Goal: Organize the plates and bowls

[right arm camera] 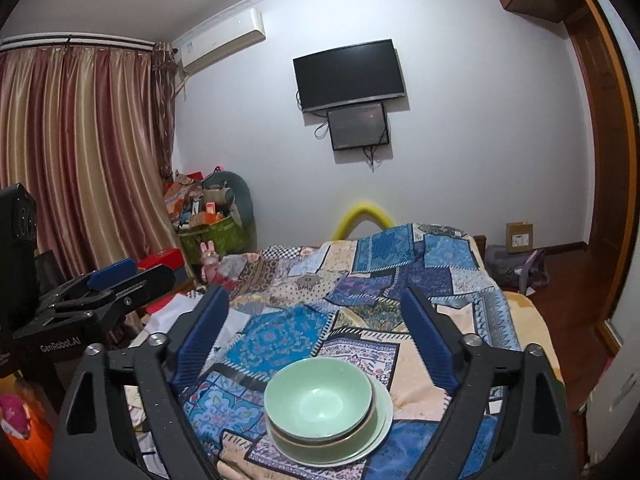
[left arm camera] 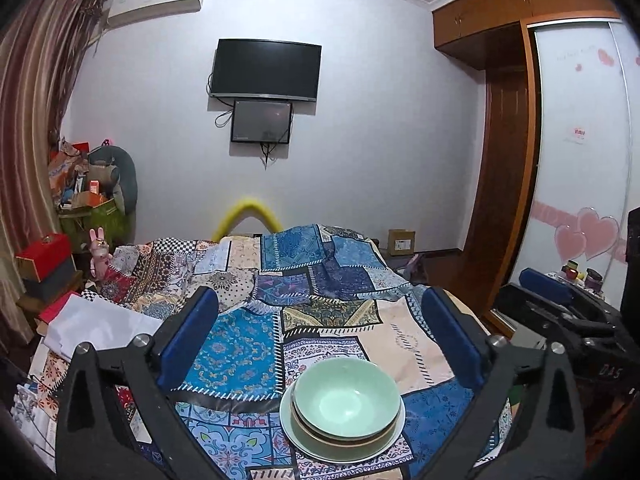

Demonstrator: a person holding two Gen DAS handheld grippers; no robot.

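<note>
Sitting on the patchwork bedspread of a bed, near its close edge: one stack of crockery. Top piece is a pale green bowl, empty, upright. Under it a second bowl, green with a brownish rim band, nested. Both rest on a pale plate, whose rim shows around the left and front of the stack in the left wrist view and on the right side in the right wrist view.

Left tongs: spread wide, blue pads well apart, nothing between them or touching them; the stack lies below and between the two fingers, clear of both. Right tongs: also spread, empty, hovering over the same stack without contact. Each pair is visible from the other's camera, side by side above the bed.

Beyond the bed: a dark wall-mounted screen with a smaller screen just under it, an air conditioner high on the wall, striped curtains, a heap of boxes and bags in the corner, a pink rabbit toy, a yellow curved tube behind the bed's far end, a wooden wardrobe.
</note>
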